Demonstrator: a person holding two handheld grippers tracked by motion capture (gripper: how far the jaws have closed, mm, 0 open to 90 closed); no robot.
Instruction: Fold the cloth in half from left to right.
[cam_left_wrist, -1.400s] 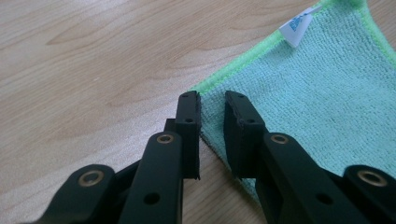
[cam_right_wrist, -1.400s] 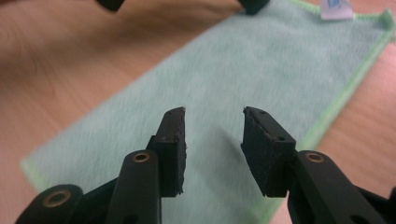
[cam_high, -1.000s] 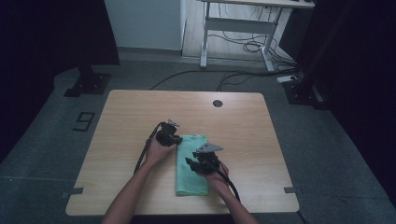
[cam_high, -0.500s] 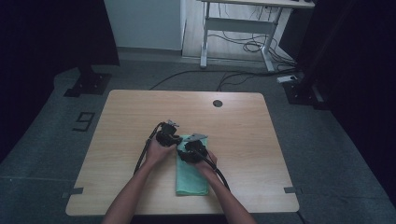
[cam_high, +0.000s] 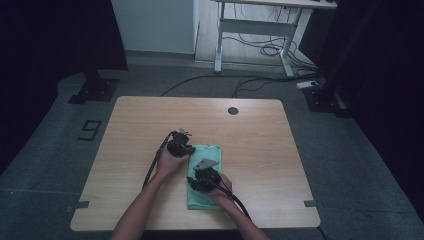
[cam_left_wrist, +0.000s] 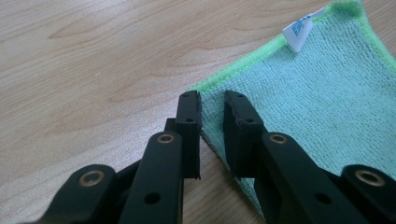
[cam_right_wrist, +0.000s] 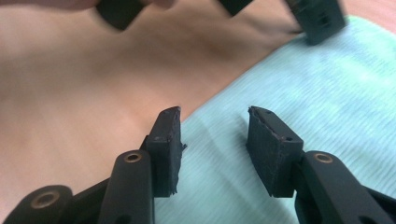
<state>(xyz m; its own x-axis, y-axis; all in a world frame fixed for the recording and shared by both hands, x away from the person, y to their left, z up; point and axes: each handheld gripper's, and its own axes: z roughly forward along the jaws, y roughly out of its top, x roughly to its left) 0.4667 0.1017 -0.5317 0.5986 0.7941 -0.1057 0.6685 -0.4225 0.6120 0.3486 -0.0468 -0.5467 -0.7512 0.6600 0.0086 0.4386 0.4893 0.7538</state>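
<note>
A folded green cloth (cam_high: 207, 197) lies flat on the wooden table (cam_high: 140, 125), with a white label (cam_left_wrist: 299, 32) at its far edge. My left gripper (cam_high: 180, 146) sits at the cloth's far left corner. In the left gripper view its jaws (cam_left_wrist: 212, 100) stand open by a narrow gap, straddling the corner of the cloth (cam_left_wrist: 317, 102). My right gripper (cam_high: 202, 176) hovers over the cloth's left edge, nearer the person. It is wide open (cam_right_wrist: 215, 116), one jaw at the cloth's edge, the other above the cloth (cam_right_wrist: 327, 116). The left gripper's jaws (cam_right_wrist: 322, 18) show beyond it.
A dark round hole (cam_high: 233, 110) sits near the table's far edge. Grey tape marks (cam_high: 80, 205) lie at the near corners. Beyond the table stand a white desk frame (cam_high: 255, 30) and cables (cam_high: 260, 80) on the floor.
My right gripper has moved from the cloth's right side leftward across it, then back toward the person. The left gripper has stayed at the far left corner.
</note>
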